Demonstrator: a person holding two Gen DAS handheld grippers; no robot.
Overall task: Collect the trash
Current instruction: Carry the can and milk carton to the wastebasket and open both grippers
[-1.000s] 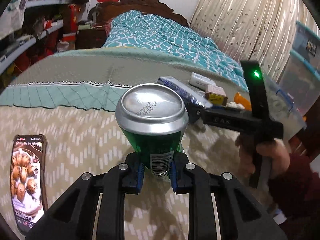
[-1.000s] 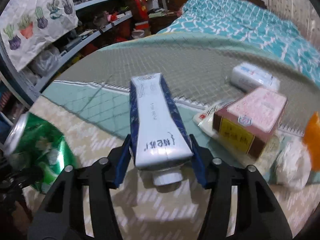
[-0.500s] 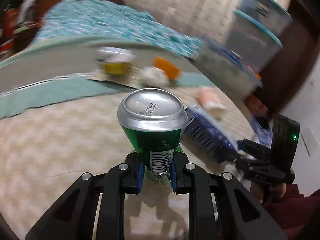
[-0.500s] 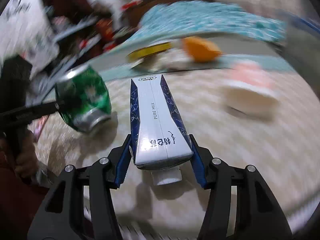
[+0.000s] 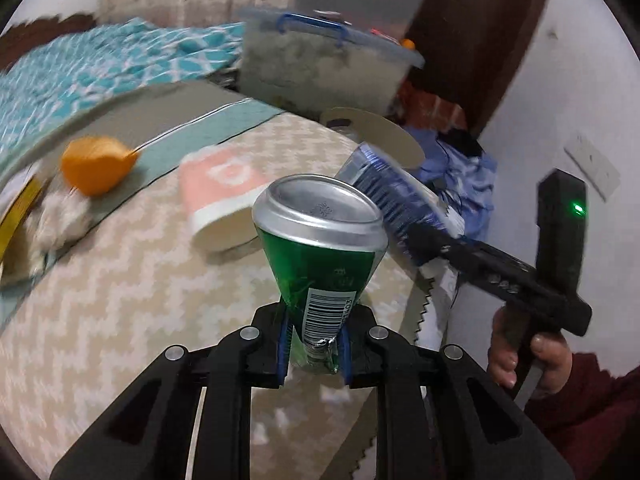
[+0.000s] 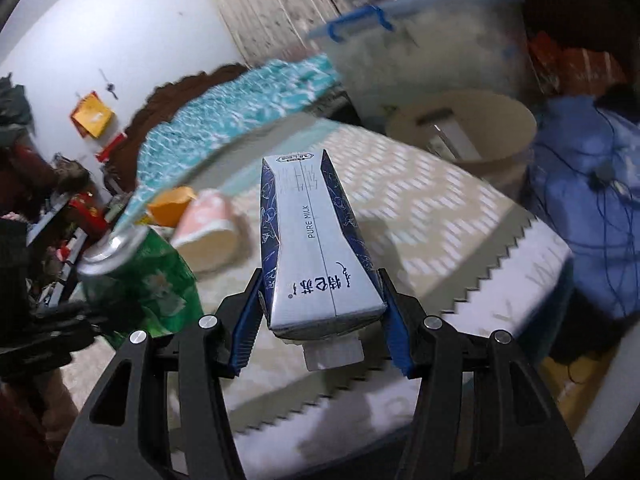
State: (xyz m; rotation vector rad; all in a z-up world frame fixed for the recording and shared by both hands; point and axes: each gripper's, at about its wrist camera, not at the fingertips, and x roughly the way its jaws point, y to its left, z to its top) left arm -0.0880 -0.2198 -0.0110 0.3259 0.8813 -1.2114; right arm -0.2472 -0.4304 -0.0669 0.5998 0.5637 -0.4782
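My left gripper (image 5: 314, 346) is shut on a crushed green soda can (image 5: 320, 248), held above the bed. The can also shows at the left of the right wrist view (image 6: 144, 280). My right gripper (image 6: 318, 332) is shut on a blue and white milk carton (image 6: 312, 240), cap end toward the camera. The carton (image 5: 394, 200) and right gripper show at the right of the left wrist view. A beige round bin (image 6: 472, 136) stands past the bed's corner, ahead of the carton; it also shows in the left wrist view (image 5: 384, 136).
A pink and white paper cup (image 5: 224, 200) lies on its side on the zigzag blanket (image 5: 120, 280), with an orange object (image 5: 96, 164) and crumpled white paper (image 5: 60, 216) beyond. A clear storage box (image 5: 320, 68) and blue fabric (image 6: 592, 200) stand beside the bin.
Both grippers have swung right, away from the bed's middle toward its corner, each still holding its item. The bin and storage box have come into view.
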